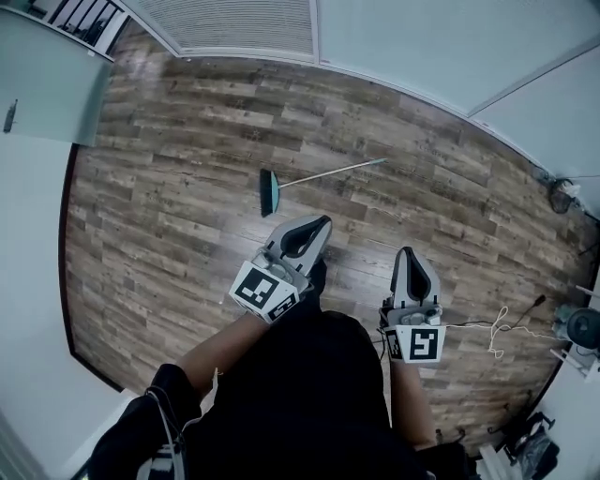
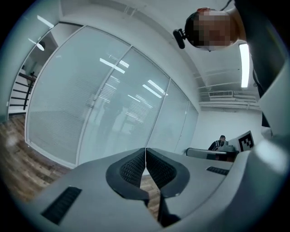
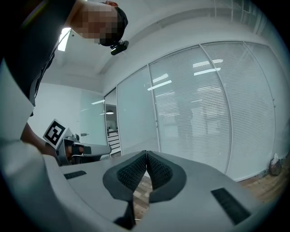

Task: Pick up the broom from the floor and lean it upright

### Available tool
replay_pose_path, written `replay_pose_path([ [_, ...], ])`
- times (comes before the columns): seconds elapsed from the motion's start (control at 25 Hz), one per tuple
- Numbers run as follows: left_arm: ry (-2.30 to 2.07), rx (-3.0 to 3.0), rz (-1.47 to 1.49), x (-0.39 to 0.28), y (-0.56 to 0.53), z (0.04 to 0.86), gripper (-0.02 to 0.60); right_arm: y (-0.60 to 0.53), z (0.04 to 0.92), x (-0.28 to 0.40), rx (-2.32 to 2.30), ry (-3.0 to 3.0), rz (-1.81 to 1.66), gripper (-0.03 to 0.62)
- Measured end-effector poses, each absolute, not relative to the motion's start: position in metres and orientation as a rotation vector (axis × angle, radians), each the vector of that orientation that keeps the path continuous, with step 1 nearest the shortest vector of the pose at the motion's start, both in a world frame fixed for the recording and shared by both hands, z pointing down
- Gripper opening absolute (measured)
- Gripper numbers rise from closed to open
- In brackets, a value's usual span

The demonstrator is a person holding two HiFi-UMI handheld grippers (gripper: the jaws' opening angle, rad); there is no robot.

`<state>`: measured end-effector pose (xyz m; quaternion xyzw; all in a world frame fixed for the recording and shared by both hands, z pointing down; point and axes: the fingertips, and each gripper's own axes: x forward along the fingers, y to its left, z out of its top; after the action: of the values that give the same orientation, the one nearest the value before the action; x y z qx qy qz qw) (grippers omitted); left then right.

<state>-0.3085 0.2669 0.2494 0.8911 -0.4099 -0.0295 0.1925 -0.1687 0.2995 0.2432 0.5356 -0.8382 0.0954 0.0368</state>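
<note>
A broom lies flat on the wooden floor in the head view, its teal head (image 1: 269, 192) at the left and its thin pale handle (image 1: 333, 172) running up to the right. My left gripper (image 1: 323, 221) is held a short way below the broom head, its jaws shut with nothing between them. My right gripper (image 1: 409, 253) is further right and lower, also shut and empty. In the left gripper view the closed pads (image 2: 145, 159) face a glass wall; the right gripper view shows its closed pads (image 3: 147, 162) the same way. Neither gripper view shows the broom.
Frosted glass partitions with blinds (image 1: 253, 23) line the far side of the floor. A white cable (image 1: 497, 333) trails on the floor at the right, near a fan (image 1: 583, 328) and other gear. A pale wall (image 1: 28, 309) borders the left side.
</note>
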Motion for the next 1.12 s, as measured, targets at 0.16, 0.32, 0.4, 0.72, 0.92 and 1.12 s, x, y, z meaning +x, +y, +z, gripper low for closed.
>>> replay_pose_path([
  [0.16, -1.141, 2.447, -0.057, -0.334, 0.240, 0.263, 0.020, 0.265, 0.236, -0.185, 1.615, -2.610, 0.290, 0.020],
  [0.32, -1.147, 2.483, -0.060, -0.348, 0.223, 0.259, 0.020, 0.240, 0.231, -0.207, 1.553, -2.625, 0.264, 0.020],
  [0.4, -1.163, 2.500, -0.075, -0.353, 0.214, 0.254, 0.020, 0.229, 0.230, -0.222, 1.515, -2.637, 0.238, 0.020],
  [0.72, -1.205, 2.494, 0.031, -0.368, 0.192, 0.275, 0.020, 0.198, 0.219, -0.245, 1.461, -2.644, 0.063, 0.020],
  [0.92, -1.198, 2.523, 0.086, -0.359, 0.187, 0.281, 0.020, 0.195, 0.216, -0.241, 1.363, -2.727, 0.019, 0.020],
  [1.12, -1.263, 2.513, 0.120, -0.358, 0.182, 0.288, 0.020, 0.189, 0.222, -0.222, 1.333, -2.742, 0.003, 0.020],
])
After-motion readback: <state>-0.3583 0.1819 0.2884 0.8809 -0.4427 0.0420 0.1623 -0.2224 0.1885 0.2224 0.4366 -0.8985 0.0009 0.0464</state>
